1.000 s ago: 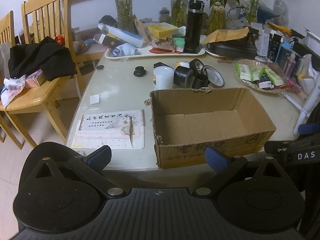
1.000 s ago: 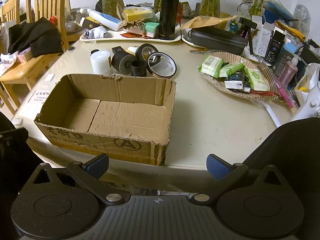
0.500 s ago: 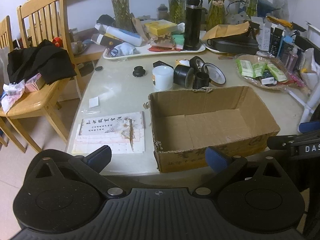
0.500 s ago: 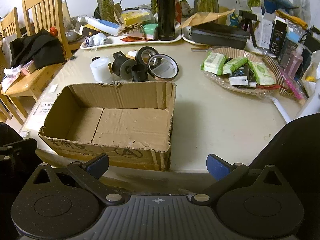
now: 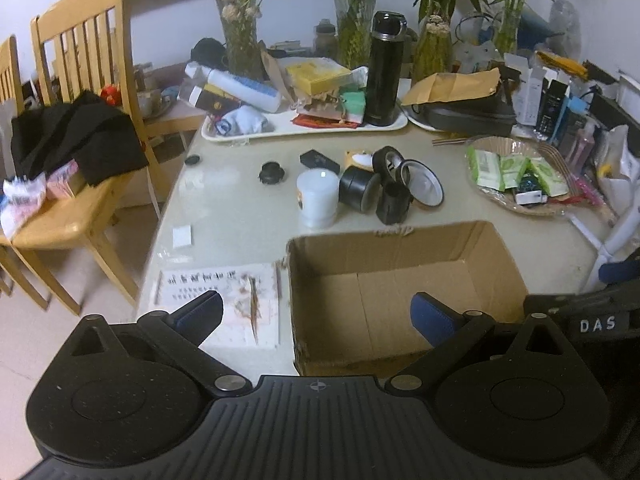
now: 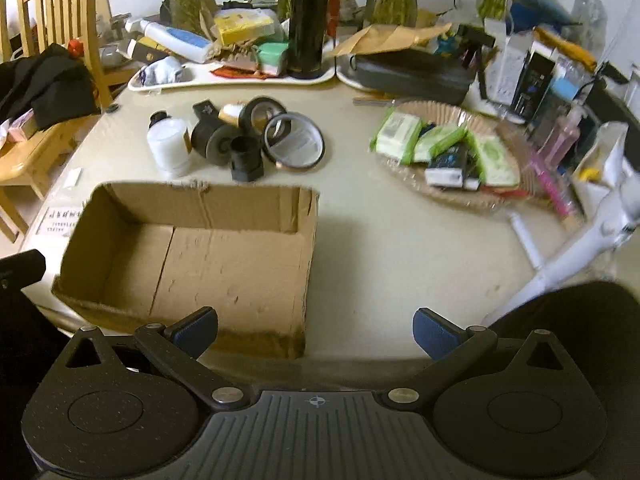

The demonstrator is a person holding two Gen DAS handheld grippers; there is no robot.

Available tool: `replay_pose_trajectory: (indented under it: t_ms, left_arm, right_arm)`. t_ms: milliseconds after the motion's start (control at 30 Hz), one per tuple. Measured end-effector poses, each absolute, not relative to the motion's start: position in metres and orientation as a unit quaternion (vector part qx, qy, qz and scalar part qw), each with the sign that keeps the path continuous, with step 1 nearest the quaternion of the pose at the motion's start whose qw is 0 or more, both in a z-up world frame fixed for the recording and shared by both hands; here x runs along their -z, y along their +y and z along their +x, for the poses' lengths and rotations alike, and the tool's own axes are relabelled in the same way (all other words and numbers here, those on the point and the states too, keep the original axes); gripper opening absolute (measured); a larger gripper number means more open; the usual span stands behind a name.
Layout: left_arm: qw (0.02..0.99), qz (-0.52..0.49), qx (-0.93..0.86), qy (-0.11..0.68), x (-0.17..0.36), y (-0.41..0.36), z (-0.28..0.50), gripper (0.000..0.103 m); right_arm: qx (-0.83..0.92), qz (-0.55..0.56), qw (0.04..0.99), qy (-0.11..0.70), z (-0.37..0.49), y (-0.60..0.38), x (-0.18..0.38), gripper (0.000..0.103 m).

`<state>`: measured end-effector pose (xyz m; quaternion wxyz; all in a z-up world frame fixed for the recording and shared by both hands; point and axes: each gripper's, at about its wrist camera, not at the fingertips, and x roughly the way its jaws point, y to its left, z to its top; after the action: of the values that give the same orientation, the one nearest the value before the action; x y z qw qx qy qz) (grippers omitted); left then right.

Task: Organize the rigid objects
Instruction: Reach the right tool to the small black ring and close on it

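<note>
The left gripper (image 5: 316, 316) is held with its jaws spread wide and nothing between them; the right gripper (image 6: 316, 332) is likewise parted and empty. Both are poised at the near edge of the table (image 6: 400, 240), just in front of the cardboard box (image 6: 192, 248).

The box is seen open at the top, with only its bare cardboard floor showing inside. In the left wrist view its near wall lies between the two blue pads (image 5: 430, 314), while in the right wrist view the box sits ahead and to the left, under the left pad only.

Beyond the far wall of the box a cluster of rigid things is gathered on the table: a white jar (image 5: 318, 198), a black tape roll (image 5: 358, 194) lying on its side, a small black cup-like piece (image 5: 394, 202), a thin brown-rimmed ring (image 6: 294, 146) and another black roll (image 6: 262, 114) behind it. All of them are outside the box and well apart from both sets of jaws.

Farther right, a shallow woven basket (image 6: 516, 196) is filled with green wipe packets (image 6: 440, 138). At the back a white tray (image 5: 280, 130) is loaded with a black flask (image 5: 384, 70) and assorted boxes.
</note>
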<state>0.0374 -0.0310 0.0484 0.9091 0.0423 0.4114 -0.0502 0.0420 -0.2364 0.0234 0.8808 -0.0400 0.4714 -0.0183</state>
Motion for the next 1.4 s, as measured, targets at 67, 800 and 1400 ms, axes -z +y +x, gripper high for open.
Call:
replay_pose_trajectory:
  t_ms: [67, 800, 1400]
  left_arm:
    - [0.909, 0.045, 0.055, 0.411, -0.056, -0.033, 0.043, 0.102]
    - [0.921, 0.017, 0.067, 0.383, -0.1, -0.024, 0.086, 0.102]
    - [0.903, -0.014, 0.059, 0.425, -0.048, -0.006, 0.091, 0.102]
  right_arm:
    - [0.024, -0.034, 0.879, 0.475, 0.048, -0.234, -0.036, 0.103]
    - [-0.005, -0.064, 0.893, 0.446, 0.094, -0.208, -0.101, 0.103]
    - [-0.051, -0.068, 0.889, 0.45, 0.159, -0.237, -0.033, 0.103]
